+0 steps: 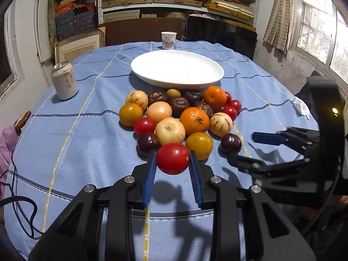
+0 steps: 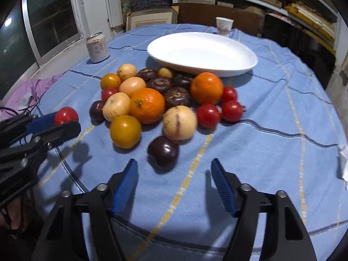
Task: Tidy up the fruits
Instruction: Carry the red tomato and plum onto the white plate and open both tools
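Note:
My left gripper (image 1: 173,163) is shut on a red tomato (image 1: 173,161), held above the blue cloth just in front of the fruit pile; the tomato also shows in the right wrist view (image 2: 66,115). My right gripper (image 2: 174,174) is open and empty, just short of a dark plum (image 2: 163,152). It also shows at the right of the left wrist view (image 1: 245,146). The pile holds oranges (image 1: 194,120), yellow tomatoes (image 1: 199,145), pale striped fruits (image 1: 220,124), dark brown fruits (image 1: 178,104) and red tomatoes (image 1: 144,126). An empty white plate (image 1: 177,68) lies behind the pile.
A drink can (image 1: 64,80) stands at the left of the table. A paper cup (image 1: 168,40) stands behind the plate. A crumpled white tissue (image 1: 301,106) lies at the right edge. Cables (image 1: 15,195) hang off the left edge. Shelves fill the back wall.

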Demonstrator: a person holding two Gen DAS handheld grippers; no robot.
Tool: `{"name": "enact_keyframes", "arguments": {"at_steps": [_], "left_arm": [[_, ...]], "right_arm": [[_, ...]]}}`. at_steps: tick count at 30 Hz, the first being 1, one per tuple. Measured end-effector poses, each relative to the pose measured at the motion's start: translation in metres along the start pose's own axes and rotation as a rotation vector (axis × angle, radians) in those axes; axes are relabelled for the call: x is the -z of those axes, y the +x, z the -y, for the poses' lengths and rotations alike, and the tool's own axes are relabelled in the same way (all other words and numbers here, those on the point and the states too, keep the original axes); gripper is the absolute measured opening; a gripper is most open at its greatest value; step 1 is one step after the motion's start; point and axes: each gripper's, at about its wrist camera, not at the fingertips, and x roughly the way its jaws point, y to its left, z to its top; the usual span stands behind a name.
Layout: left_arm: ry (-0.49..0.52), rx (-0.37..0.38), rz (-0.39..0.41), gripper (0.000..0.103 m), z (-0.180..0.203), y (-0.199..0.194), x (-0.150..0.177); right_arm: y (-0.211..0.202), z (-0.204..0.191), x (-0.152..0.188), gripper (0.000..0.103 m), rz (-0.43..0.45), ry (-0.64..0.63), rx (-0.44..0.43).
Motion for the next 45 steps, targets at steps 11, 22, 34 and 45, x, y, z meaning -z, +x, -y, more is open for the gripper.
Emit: {"name": "enact_keyframes", "arguments": {"at_steps": [11, 22, 34, 45], "left_arm": [[0.006, 0.005, -0.012, 0.029, -0.002, 0.004, 0.007], [-0.007, 0.003, 0.003, 0.029, -0.003, 0.0, 0.005], [-0.043, 0.028, 0.034, 0.029, -0.018, -0.006, -0.025], [-0.029, 0.044, 0.089, 0.029, -0.026, 0.021, -0.128]], "right_arm": [[0.014, -0.005, -0.008, 0.033, -0.002, 0.02, -0.031], [-0.002, 0.013, 0.004, 0.032, 0.038, 0.056, -0.021], [-0.033, 0.041, -0.006, 0.033, 0.122, 0.073, 0.03], [-0.047, 0.088, -0.075, 0.033, 0.207, 0.089, 0.1]]}}
